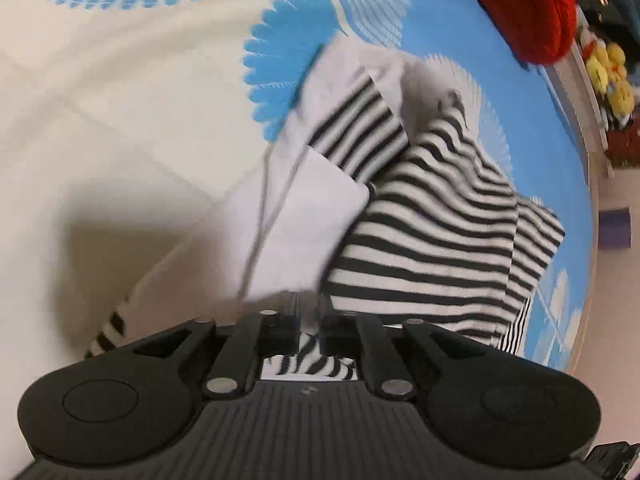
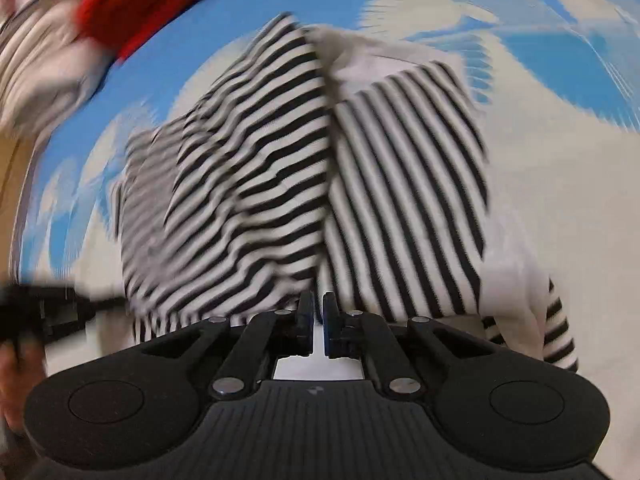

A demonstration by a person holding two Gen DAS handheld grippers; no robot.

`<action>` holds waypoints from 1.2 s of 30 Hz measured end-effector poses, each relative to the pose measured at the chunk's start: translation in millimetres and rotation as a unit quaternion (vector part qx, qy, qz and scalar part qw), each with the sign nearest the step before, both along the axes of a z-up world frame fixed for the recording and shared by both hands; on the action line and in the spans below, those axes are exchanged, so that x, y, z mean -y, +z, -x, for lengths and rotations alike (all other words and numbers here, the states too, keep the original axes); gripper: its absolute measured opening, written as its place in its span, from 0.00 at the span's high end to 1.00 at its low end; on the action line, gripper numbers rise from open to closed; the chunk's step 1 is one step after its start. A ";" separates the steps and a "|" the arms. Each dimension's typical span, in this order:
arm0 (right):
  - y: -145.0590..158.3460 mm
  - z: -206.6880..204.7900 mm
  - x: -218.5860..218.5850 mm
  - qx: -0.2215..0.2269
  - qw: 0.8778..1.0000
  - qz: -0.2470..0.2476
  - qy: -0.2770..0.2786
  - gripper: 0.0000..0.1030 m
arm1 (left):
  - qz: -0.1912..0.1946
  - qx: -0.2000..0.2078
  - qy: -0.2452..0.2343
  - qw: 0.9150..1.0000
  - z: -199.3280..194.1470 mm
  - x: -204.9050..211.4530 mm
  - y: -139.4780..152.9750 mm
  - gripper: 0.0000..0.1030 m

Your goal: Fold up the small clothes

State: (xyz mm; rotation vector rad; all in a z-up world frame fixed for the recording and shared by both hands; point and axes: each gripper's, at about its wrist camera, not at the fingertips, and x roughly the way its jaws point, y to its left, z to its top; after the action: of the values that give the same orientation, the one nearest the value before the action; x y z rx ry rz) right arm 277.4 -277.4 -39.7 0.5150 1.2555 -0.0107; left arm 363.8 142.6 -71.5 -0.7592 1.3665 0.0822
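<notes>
A small black-and-white striped garment with white panels (image 1: 420, 232) lies partly folded on a bed sheet printed in blue and cream (image 1: 120, 120). My left gripper (image 1: 308, 308) is shut on the garment's near edge, where white and striped cloth meet. In the right wrist view the same garment (image 2: 280, 168) fills the middle, blurred by motion. My right gripper (image 2: 317, 304) is shut on its near edge, with cloth pinched between the fingers. The other gripper (image 2: 52, 312) shows at the left edge of that view.
A red knitted item (image 1: 528, 4) lies at the far right of the bed, also in the right wrist view (image 2: 132, 4). Yellow plush toys (image 1: 608, 76) sit beyond the bed's edge. A purple object (image 1: 614, 228) stands on the floor.
</notes>
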 end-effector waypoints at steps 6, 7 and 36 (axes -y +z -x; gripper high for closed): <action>16.9 -27.1 19.4 0.095 0.994 0.008 -0.046 0.57 | 0.017 0.068 0.026 0.997 -7.2 3.8 24.0 0.62; 12.6 -34.3 21.1 0.089 0.995 0.002 -0.055 0.57 | 0.021 0.065 0.024 0.997 -9.4 9.3 21.4 0.62; -7.4 -41.6 26.7 0.038 0.998 -0.013 -0.057 0.60 | -0.108 0.064 -0.070 0.990 -15.5 24.5 23.4 0.51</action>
State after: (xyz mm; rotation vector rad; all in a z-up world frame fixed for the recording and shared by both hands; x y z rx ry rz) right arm 319.1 -304.1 -47.1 0.6034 1.1520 -0.0711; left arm 379.3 118.0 -48.1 -0.4783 1.2617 0.0681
